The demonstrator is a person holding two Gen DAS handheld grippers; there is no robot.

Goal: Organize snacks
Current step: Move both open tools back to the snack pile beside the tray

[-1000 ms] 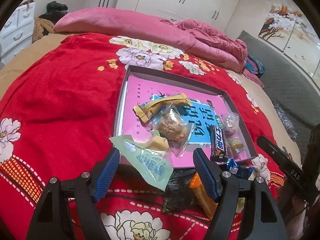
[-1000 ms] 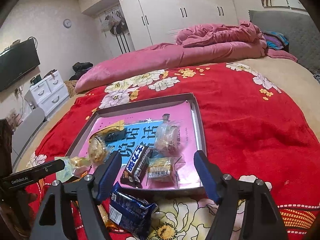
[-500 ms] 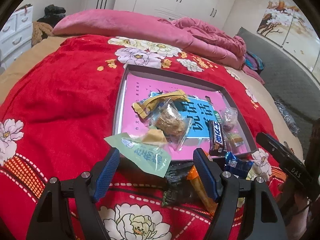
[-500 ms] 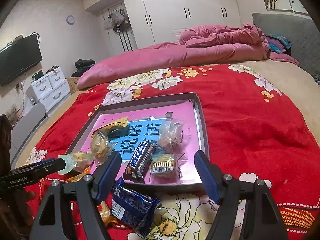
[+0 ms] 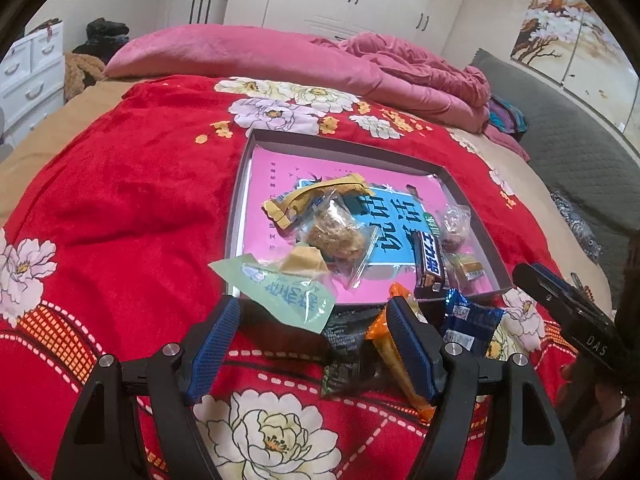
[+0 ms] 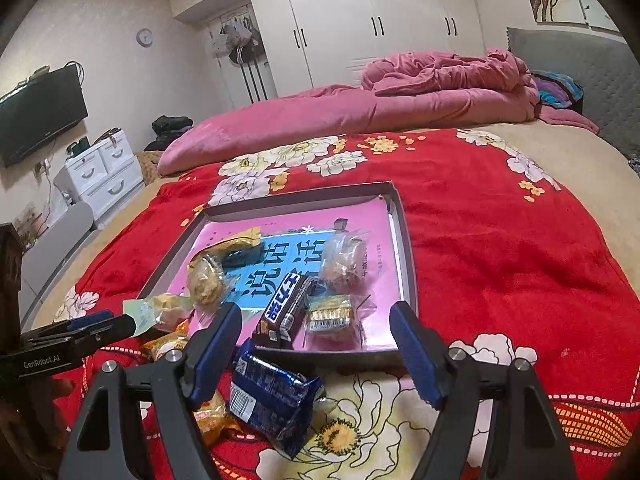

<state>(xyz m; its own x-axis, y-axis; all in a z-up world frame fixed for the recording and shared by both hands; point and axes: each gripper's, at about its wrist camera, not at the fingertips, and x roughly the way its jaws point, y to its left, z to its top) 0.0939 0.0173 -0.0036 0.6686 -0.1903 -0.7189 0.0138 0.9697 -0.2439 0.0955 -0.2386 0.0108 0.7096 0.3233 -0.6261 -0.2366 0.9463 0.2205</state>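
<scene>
A shallow grey tray [image 5: 240, 184] with a pink lining lies on the red bed and holds several snacks, among them a dark chocolate bar [image 5: 430, 266] and a clear bag of brown crisp [image 5: 336, 232]. A pale green packet [image 5: 280, 292] lies over the tray's near rim. A dark green packet [image 5: 340, 344], an orange packet [image 5: 396, 364] and a blue packet [image 5: 470, 324] lie on the blanket in front. My left gripper [image 5: 316, 344] is open and empty just before the green packet. My right gripper [image 6: 316, 348] is open and empty over the blue packet [image 6: 272, 400]. The tray [image 6: 408, 264] shows there too.
A red floral blanket [image 5: 120, 200] covers the bed. A pink quilt [image 5: 280, 56] is heaped at the far side. White drawers [image 6: 100, 176] and a wall television [image 6: 40, 116] stand at the left, with wardrobes behind.
Both grippers have drawn back a little from the tray and stay open. More of the loose packets on the blanket show in front of them. The snacks have not moved.
</scene>
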